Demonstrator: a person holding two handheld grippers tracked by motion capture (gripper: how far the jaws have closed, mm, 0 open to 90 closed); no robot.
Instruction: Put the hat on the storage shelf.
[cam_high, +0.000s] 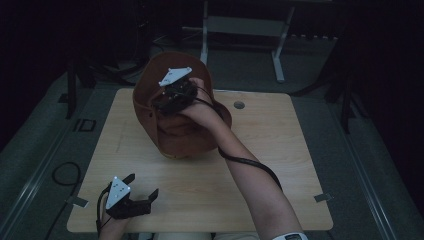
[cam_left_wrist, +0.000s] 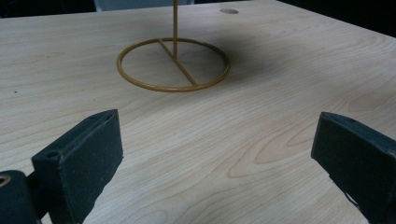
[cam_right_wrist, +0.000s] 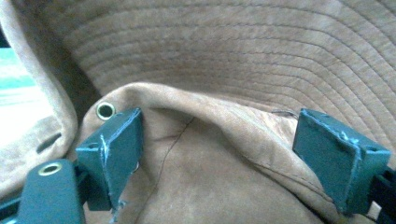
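Brown suede hat (cam_high: 175, 127) sat soft, limp, light on gold stand (cam_left_wrist: 173, 65); best gripped at stitched brim. Right gripper (cam_right_wrist: 215, 154) spread wide over crown, not pinching; left gripper (cam_high: 142, 187) released, idle.

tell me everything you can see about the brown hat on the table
The brown hat looks like soft suede or leather, with a wide floppy brim stitched in concentric rows and a small metal eyelet in its crown. It sits tilted over the far middle of the wooden table, seemingly propped on a thin gold wire stand with a ring base. The right tool is at the crown with its jaws wide open on either side of a fold, not pinching it.
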